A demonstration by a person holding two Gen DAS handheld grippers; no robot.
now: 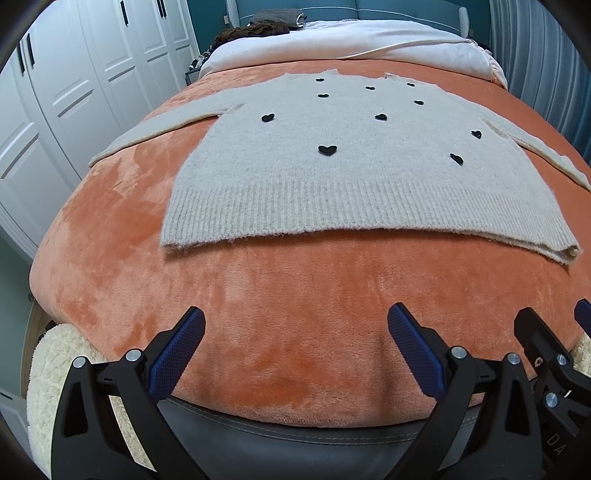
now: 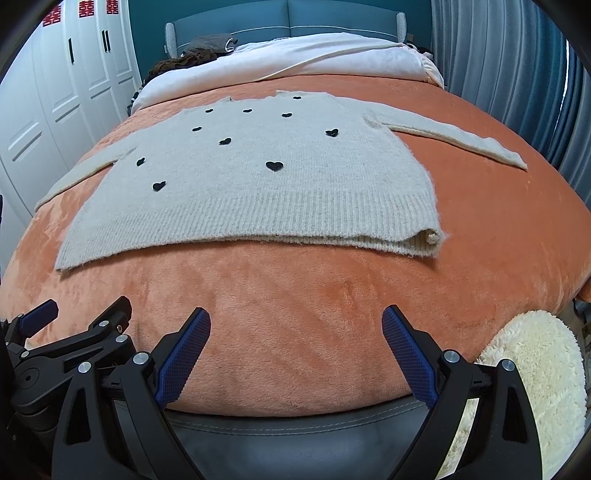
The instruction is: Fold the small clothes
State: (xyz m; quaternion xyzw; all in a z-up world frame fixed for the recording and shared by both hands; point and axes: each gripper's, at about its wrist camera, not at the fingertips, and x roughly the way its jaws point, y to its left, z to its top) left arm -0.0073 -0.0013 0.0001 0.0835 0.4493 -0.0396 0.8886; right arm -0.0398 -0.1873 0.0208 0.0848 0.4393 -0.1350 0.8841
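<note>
A small pale grey knit sweater (image 1: 332,173) with black heart patches lies flat on the orange blanket (image 1: 295,314), hem toward me, both sleeves spread out to the sides. It also shows in the right wrist view (image 2: 258,192), with its right sleeve (image 2: 461,138) stretched out. My left gripper (image 1: 295,321) is open and empty, above the blanket near the bed's front edge, short of the hem. My right gripper (image 2: 295,321) is open and empty too, beside the left one. The right gripper also shows at the left wrist view's right edge (image 1: 546,332).
White bedding (image 1: 351,40) and dark clothes (image 1: 273,20) lie at the headboard end. White wardrobe doors (image 1: 74,92) stand to the left, blue curtains (image 2: 517,66) to the right. A cream fleece blanket (image 2: 535,369) hangs at the bed's near corners.
</note>
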